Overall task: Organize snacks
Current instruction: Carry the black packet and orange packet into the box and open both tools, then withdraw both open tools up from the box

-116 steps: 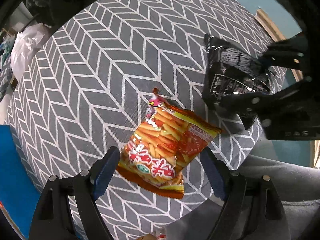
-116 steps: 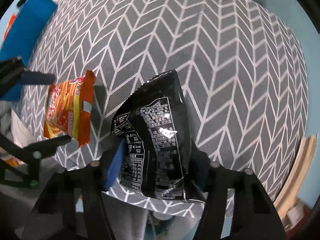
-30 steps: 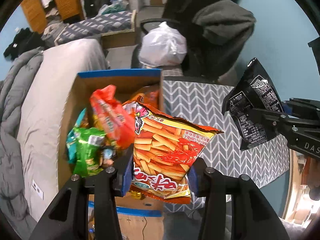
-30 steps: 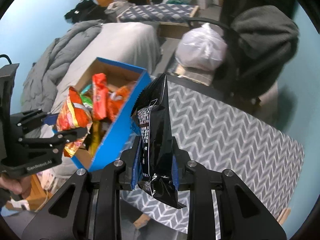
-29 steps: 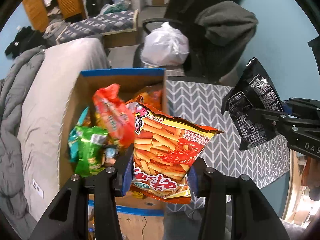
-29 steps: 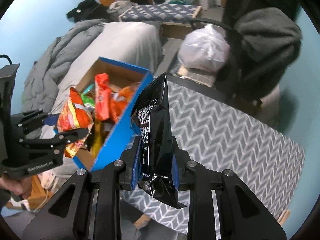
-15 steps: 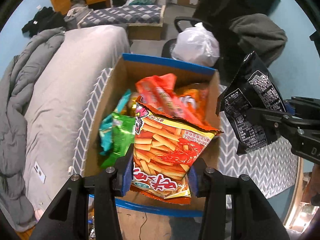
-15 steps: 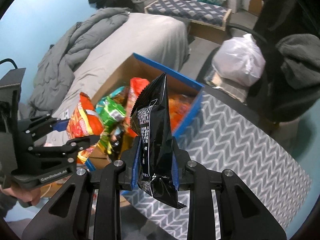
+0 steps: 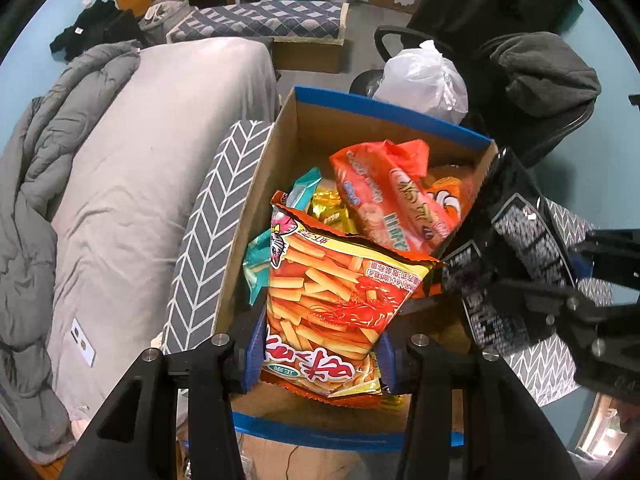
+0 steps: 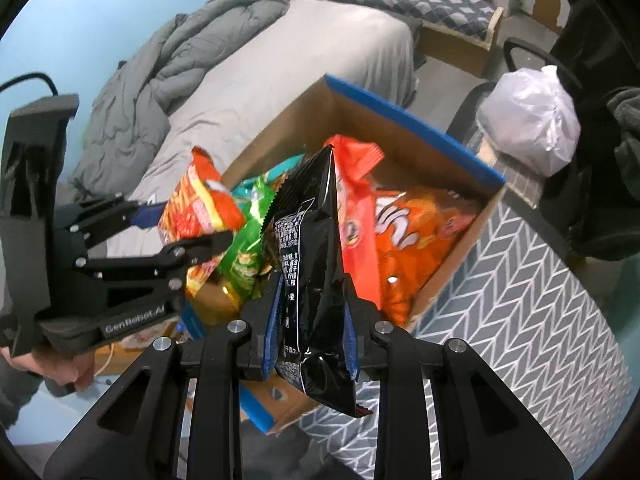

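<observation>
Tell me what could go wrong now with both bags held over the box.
1. The box is already heaped; the fries bag and black bag may land on the pile and slide out over the rim.
2. The left tongs and right tongs hang close together and could knock each other when lowering.
3. The black bag is pinched thin near its bottom and may slip.

Grey chevron-patterned worktop [image 10: 532,300] at lower right of the right wrist view, open cardboard box [image 10: 404,120] with blue rim standing on it at centre; grey bed [image 9: 132,160] at left
</observation>
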Motion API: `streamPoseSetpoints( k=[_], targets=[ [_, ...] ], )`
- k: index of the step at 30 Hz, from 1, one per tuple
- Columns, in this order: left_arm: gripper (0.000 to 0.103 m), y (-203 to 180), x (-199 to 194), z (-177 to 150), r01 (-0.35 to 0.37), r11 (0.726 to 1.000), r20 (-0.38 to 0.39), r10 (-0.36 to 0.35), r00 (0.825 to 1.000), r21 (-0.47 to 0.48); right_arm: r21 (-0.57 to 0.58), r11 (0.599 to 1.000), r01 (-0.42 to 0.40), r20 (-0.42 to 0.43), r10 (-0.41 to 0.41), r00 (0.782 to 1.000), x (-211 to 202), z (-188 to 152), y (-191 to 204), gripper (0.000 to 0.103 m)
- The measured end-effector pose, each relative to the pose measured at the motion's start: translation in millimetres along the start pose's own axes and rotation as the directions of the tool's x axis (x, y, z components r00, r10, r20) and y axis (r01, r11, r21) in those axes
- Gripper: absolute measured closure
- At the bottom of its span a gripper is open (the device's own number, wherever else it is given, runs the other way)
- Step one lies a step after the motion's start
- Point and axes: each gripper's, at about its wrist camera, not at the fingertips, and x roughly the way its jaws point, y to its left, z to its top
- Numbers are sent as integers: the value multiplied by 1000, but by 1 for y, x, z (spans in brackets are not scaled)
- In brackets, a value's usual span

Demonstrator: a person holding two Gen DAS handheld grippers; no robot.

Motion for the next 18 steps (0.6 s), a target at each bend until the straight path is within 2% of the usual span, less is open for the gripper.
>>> streamPoseSetpoints(
  k=[7,9,10,11,13,14,16,18],
  targets=[
    [55,5,10,-5,-28,999,-34,27,999,-24,-2,1000,-26,-36,26,999,13,-6,6,77],
    [51,5,9,-6,-32,999,-37,31,999,-25,-7,1000,-18,-37,17,999,13,-6,6,69],
    [50,4,6,-6,-39,999,-31,38,999,-25,-10,1000,-11,-35,10,999,12,-7,7,59],
    [48,4,4,-6,-46,999,-23,46,999,-23,-12,1000,-1,-30,1,1000,10,-6,7,55],
    [43,2,-2,-7,-61,998,-5,61,998,-17,-16,1000,25,-18,-26,1000,5,-6,8,55],
    [38,1,-7,-6,-70,997,4,70,998,-14,-17,999,35,-14,-36,999,2,-5,8,52],
    [36,0,-16,-7,-81,997,23,81,996,-8,-13,998,63,1,-63,998,-6,-3,7,44],
    [30,-4,-26,-7,-88,996,41,88,995,2,-14,996,85,14,-85,996,-13,-1,8,43]
  ],
)
